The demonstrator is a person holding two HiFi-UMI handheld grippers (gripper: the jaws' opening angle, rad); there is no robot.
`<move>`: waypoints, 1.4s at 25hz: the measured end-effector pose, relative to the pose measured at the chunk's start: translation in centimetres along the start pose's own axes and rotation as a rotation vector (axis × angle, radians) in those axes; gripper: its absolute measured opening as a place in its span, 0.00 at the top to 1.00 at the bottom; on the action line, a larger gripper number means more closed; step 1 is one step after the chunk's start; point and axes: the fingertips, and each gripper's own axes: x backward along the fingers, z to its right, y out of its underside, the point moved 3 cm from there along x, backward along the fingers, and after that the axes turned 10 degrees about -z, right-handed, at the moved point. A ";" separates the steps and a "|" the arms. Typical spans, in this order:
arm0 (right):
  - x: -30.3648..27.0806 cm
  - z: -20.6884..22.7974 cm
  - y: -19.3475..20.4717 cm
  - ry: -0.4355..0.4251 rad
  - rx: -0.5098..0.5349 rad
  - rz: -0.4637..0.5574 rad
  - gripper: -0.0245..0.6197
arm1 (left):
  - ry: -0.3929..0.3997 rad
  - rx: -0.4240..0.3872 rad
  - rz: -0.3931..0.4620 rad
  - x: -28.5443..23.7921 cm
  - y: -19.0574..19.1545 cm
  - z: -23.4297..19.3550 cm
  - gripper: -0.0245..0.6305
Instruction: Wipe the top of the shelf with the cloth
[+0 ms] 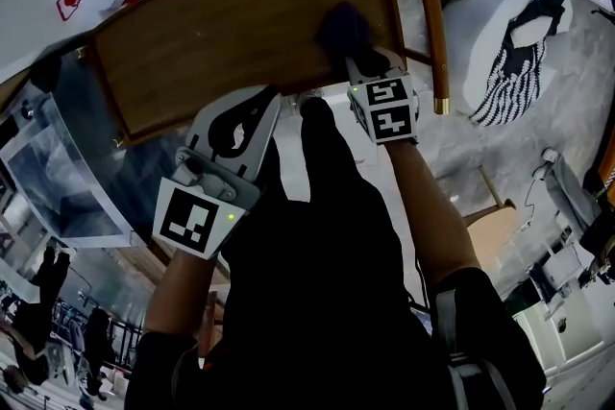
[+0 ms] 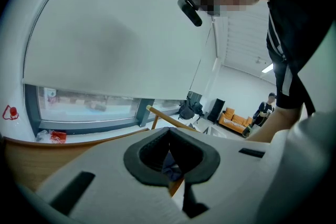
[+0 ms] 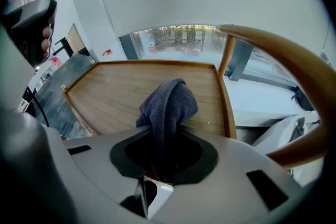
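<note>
1. The right gripper (image 3: 164, 162) is clamped on the dark cloth (image 3: 169, 105). Its own view shows the fabric bunching up out of the jaws.
2. The left gripper (image 2: 170, 157) has its jaws drawn together, with nothing caught in them.
3. The head view alone shows both at once. The cloth sits on the wooden shelf top (image 1: 221, 24) by its near right corner, and the left gripper hangs just off the near edge.
4. Only the left gripper view catches an orange sofa (image 2: 236, 119) far across the room.
</note>
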 end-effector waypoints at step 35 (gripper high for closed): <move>9.1 -3.5 -9.2 0.010 0.016 0.194 0.84 | -0.067 -0.094 0.071 8.0 -6.4 -1.3 0.93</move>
